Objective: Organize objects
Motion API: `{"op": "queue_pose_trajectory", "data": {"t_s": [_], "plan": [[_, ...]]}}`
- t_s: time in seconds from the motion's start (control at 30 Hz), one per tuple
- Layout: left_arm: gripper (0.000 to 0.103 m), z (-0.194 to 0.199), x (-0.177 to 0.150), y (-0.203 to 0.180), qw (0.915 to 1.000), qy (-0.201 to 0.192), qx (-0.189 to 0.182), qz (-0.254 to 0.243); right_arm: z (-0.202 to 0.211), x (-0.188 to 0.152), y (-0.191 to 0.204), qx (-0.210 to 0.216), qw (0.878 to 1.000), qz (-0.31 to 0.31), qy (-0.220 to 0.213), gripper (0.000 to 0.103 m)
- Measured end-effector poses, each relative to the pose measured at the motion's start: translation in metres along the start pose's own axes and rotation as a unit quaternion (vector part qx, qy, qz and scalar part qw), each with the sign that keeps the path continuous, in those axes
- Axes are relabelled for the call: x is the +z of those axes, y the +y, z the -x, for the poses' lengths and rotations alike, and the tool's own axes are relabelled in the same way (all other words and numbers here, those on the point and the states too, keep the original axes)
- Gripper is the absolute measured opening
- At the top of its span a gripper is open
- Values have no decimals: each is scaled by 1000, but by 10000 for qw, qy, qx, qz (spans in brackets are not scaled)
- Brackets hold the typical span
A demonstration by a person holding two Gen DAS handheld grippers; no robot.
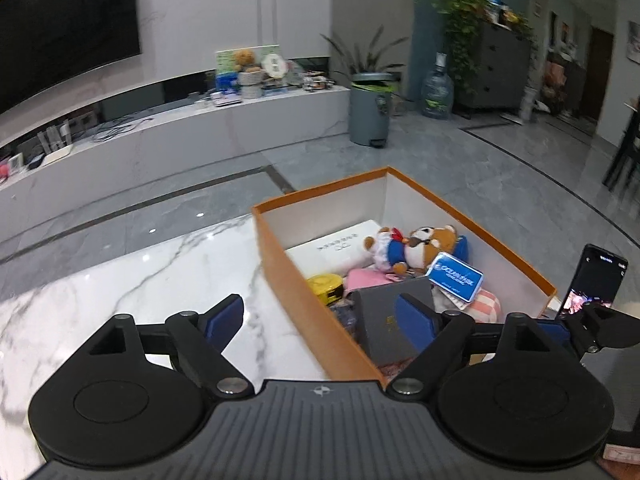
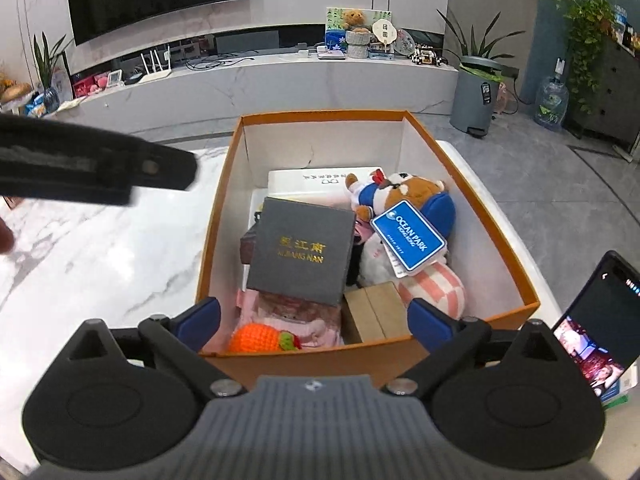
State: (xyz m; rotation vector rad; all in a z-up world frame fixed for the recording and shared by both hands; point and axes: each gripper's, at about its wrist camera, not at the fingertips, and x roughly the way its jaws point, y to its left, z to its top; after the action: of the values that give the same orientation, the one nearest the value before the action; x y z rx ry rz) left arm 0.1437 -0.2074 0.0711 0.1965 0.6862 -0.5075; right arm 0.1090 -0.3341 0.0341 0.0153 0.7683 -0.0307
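An orange cardboard box (image 2: 218, 220) with white inner walls stands on a white marble table (image 2: 100, 260). It holds a grey gift box with gold lettering (image 2: 304, 250), a plush toy in blue clothes (image 2: 404, 196) with a blue Ocean Park tag (image 2: 408, 236), a white box (image 2: 308, 182), a pink checked cloth (image 2: 436, 290), an orange knitted toy (image 2: 260, 338) and a yellow tin (image 1: 326, 286). My right gripper (image 2: 316, 318) is open and empty above the box's near wall. My left gripper (image 1: 320, 320) is open and empty, straddling the box's left wall (image 1: 296, 292).
A phone with a lit screen (image 2: 596, 320) leans at the box's right; it also shows in the left wrist view (image 1: 592, 284). The left gripper's body (image 2: 92, 168) shows at the left of the right wrist view. Beyond the table are a TV bench (image 2: 280, 76) and a grey bin (image 2: 476, 96).
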Motion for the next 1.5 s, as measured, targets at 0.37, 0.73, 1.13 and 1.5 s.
{"op": "queue_pose_trajectory", "data": {"t_s": [0.37,0.73,1.13,1.5], "plan": [[103,28,-32,15,9976,-34,514,461,3,-5,0,-224,9995,199,29,102],[103,43,-75,26,9891,103,557,1361,8,-5,-7,-203,9977,-601,254,102],[103,43,-105,28,9811,729,813,1596,25,-7,30,-939,9950,-142,298,102],[103,58,-88,25,9850,449,701,1514,48,-6,34,-845,9953,-444,163,102]]}}
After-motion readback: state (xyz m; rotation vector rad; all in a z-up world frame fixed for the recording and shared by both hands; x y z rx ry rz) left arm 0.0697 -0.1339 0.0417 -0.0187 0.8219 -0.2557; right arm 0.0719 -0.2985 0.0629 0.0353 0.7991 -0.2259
